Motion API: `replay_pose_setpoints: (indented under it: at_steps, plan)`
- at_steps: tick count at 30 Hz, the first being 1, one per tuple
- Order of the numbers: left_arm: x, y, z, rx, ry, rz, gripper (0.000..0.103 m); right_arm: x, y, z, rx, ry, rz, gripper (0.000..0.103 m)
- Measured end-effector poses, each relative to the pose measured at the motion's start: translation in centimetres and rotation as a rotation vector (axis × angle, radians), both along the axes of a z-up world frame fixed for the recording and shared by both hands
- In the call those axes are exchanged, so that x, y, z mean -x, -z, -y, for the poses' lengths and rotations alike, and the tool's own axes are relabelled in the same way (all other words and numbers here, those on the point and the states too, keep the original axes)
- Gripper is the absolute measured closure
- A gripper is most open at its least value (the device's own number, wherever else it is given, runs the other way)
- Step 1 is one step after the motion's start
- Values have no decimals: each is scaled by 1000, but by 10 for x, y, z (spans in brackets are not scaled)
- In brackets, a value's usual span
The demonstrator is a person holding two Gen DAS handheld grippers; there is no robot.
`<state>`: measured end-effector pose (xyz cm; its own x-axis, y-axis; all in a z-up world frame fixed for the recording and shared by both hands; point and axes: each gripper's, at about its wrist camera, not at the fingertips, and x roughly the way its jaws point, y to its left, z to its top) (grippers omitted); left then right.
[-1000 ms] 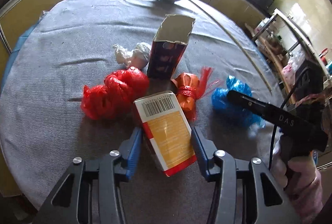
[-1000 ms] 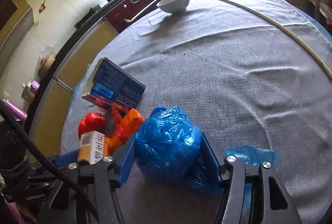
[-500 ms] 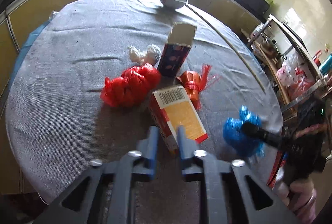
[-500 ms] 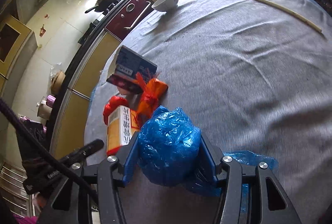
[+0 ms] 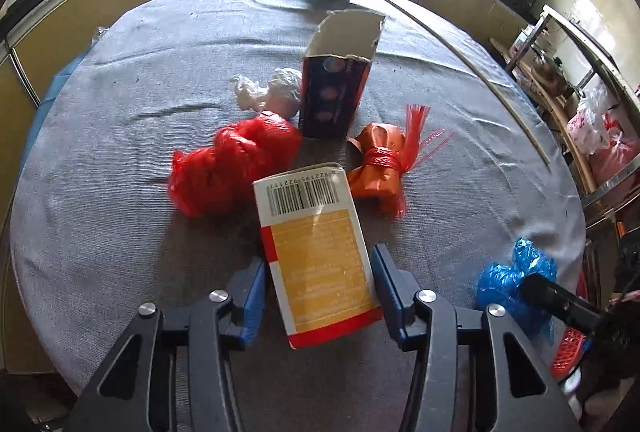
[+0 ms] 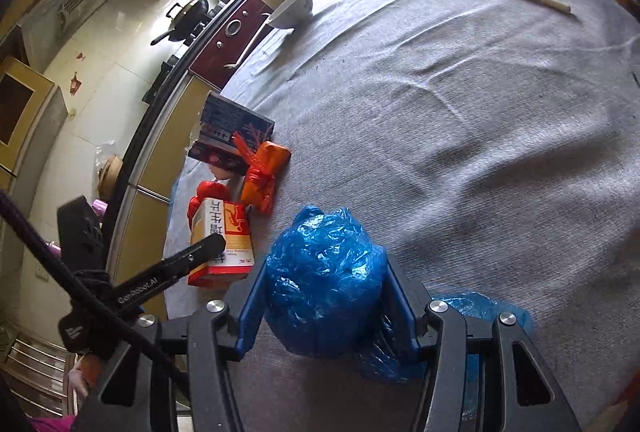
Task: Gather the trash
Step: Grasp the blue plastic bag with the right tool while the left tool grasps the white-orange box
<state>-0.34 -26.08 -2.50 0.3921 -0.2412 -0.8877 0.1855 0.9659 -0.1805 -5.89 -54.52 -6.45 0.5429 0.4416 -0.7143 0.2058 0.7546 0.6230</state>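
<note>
Left gripper [image 5: 318,284] jaws opening, straddle carton [image 5: 316,252] at 6 o'clock on table [image 5: 120,112]; right pad touches, left shows gap. Risk: no firm pinch, carton tips or twists out on lift.
Right gripper [image 6: 326,292] clamps blue bag [image 6: 324,280] at table's 5 o'clock edge. Risk: slick film slips, loose tail snags.
Red bag [image 5: 236,168], orange bundle [image 5: 380,164] touch carton at 12 o'clock; risk: dragged along.
</note>
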Motion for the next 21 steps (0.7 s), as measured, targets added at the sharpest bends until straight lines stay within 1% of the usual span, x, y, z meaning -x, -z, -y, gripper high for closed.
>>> replay_pose_setpoints:
  at_steps: [3, 6, 8, 12, 16, 18, 21]
  plan:
    - [7, -4, -3, -13, 16, 19, 55, 5, 5, 7, -38, 20, 7, 43]
    - [16, -5, -8, -13, 56, 26, 55, 4, 4, 5, -38, 13, 9, 41]
    - [27, -10, -7, -46, 79, 48, 55, 4, 2, 3, -29, -1, 1, 41]
    - [44, -15, -7, -84, 118, 83, 55, 7, -2, -1, -20, -9, -7, 39]
    - [53, -16, -6, -127, 146, 104, 55, 10, -4, -5, -30, -25, -25, 37]
    - [55, -14, -7, -149, 144, 104, 54, 11, -4, -8, -25, -35, -25, 35]
    - [54, -6, -8, -190, 141, 79, 54, 15, -4, -9, -28, -40, -33, 35]
